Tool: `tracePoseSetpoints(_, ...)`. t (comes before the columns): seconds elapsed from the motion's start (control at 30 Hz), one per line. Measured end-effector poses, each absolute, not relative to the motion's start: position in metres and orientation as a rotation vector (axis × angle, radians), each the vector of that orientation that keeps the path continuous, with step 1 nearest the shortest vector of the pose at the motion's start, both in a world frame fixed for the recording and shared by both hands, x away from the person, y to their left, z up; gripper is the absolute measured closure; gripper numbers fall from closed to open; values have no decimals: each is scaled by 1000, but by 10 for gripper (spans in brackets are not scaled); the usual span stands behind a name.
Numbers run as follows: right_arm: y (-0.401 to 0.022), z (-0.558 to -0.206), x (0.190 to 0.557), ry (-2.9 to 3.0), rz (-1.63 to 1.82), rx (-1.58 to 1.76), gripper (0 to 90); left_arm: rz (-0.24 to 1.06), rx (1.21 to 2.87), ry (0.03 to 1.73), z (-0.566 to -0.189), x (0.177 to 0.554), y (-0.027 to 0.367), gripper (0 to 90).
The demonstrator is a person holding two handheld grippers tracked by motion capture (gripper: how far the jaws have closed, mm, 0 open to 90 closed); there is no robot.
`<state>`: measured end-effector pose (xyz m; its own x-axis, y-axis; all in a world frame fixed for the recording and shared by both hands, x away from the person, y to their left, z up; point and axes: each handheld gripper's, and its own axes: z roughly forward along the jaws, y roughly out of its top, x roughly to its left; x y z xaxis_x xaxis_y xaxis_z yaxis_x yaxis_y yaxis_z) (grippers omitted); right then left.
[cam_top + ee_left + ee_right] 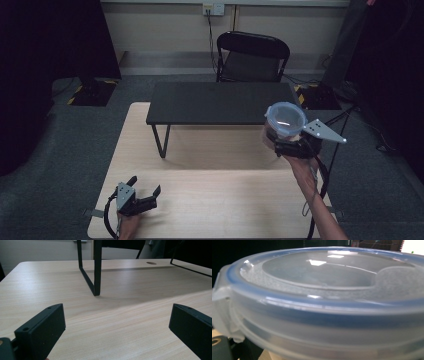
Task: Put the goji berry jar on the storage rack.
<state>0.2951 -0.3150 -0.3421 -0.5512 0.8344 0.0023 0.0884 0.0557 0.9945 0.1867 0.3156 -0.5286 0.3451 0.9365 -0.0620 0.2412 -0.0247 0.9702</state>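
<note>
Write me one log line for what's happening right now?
left gripper: open, low over wooden table, holding nothing | right gripper: shut on lidded clear container, held up in air | black shelf: bare

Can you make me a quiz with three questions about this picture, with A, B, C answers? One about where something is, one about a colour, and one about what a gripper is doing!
1. Where is the round container?
A. Held up in the air at the right
B. On the chair
C. Lying on the floor

2. What colour is the ring around the container's lid?
A. Red
B. Blue
C. Green

3. How are the fingers of the left gripper?
A. Squeezing a cup
B. Closed tight together
C. Spread apart with nothing between them

Answers:
1. A, the right gripper holds it up beside the black shelf, above the wooden table.
2. B, the right gripper view shows a blue band around the clear lid.
3. C, the left gripper view shows bare table between the two fingers.
</note>
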Motion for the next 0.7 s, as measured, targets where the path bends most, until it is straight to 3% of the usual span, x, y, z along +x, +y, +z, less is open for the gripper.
tracePoseSetpoints(0.7, -245, -283, 368, 1768, 1582, 959, 23, 791, 1505, 1114, -530, 187, 318, 0)
